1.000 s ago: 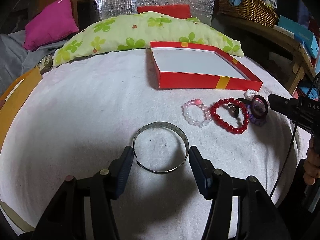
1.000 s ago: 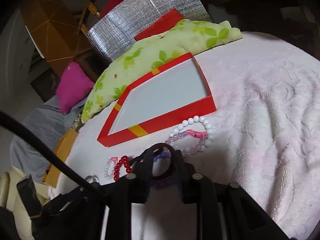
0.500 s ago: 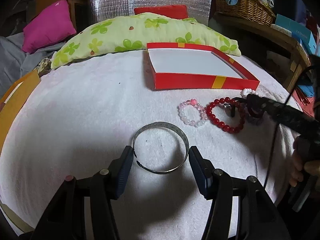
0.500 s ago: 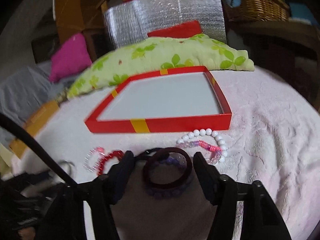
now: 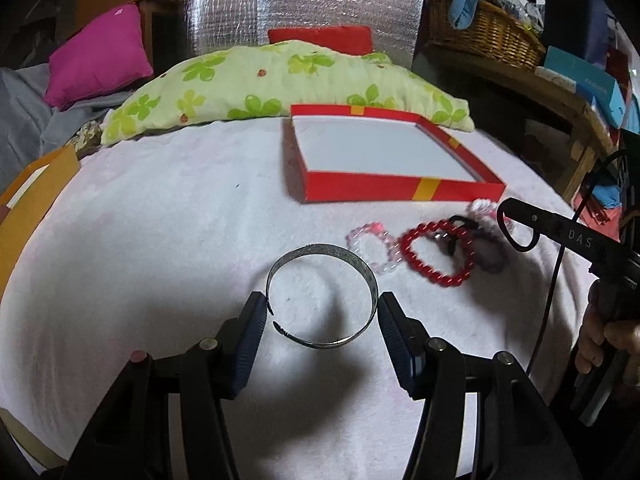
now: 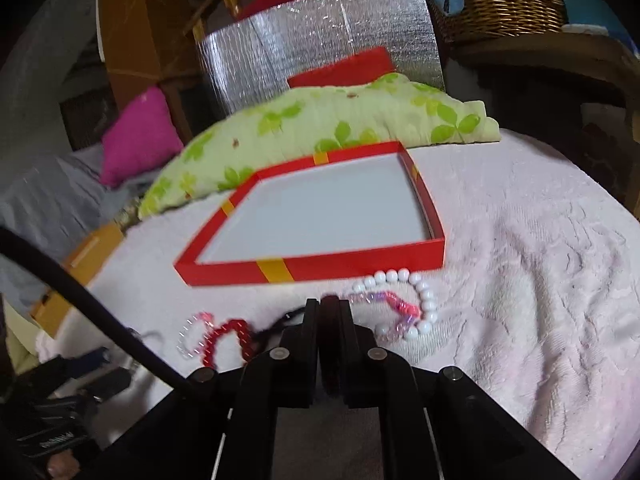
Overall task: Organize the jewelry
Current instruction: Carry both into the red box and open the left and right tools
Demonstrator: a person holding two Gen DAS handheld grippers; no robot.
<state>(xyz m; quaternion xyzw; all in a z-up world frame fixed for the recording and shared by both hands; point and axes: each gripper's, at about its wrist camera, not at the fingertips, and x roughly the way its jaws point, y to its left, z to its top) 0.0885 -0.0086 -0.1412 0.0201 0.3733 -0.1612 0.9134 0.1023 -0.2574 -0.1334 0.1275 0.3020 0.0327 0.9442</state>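
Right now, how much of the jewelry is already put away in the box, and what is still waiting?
Nothing is done: the red box is empty. In hand: the right claw has just closed on a dark ring; the left claw brackets the silver bangle, grip unclear. Left: both of these, plus the red bead bracelet, pink bracelet and white bead bracelet on the towel.

Open silver bangle [image 5: 322, 295] flat on white cloth, beaded bracelets [image 5: 436, 252] clustered before empty red tray [image 5: 360, 192]
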